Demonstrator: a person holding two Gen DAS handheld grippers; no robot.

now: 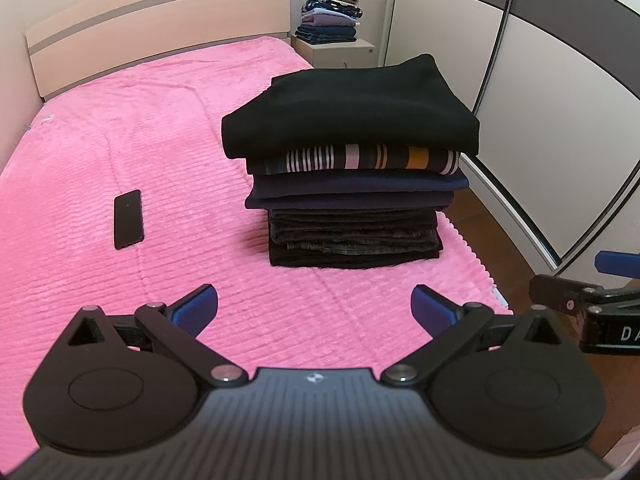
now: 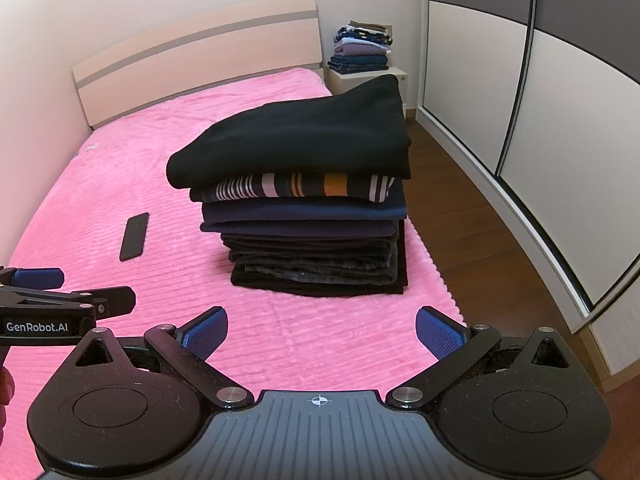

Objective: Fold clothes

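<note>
- Flat black rectangular phone (image 1: 129, 219): lies on the ribbed pink plush bedspread (image 1: 120, 128), left of everything else I list, well apart from the clothes and from both tools. Not a task item.
- Left gripper (image 1: 315, 307): my left-hand tongs, blue-padded fingers spread wide, nothing between them and nothing touched; only bedspread shows in the gap. It hovers over the near part of the bed, pointed at the pile.
- Tall stack of folded dark clothes (image 1: 352, 184): straight ahead of both tools and slightly to the right of the left one, sitting near the bed's right edge. Its long axis runs across my view, left to right. On top is a thick folded black garment (image 2: 296, 140), then a folded striped top with white, lilac and orange bands (image 2: 304, 188), then navy pieces, then dark denim at the base.
- Right gripper (image 2: 322, 334): fingers equally wide apart, holding nothing, touching nothing. It sits just beside the left tool.
- Judgement: both tools are about equally near the pile; the right one faces it more squarely, I think. I see no unfolded garment on the bed.
- Second, smaller pile of folded clothes (image 1: 330, 20): on a pale bedside cabinet (image 1: 336, 50) far behind, out of reach from here.
</note>
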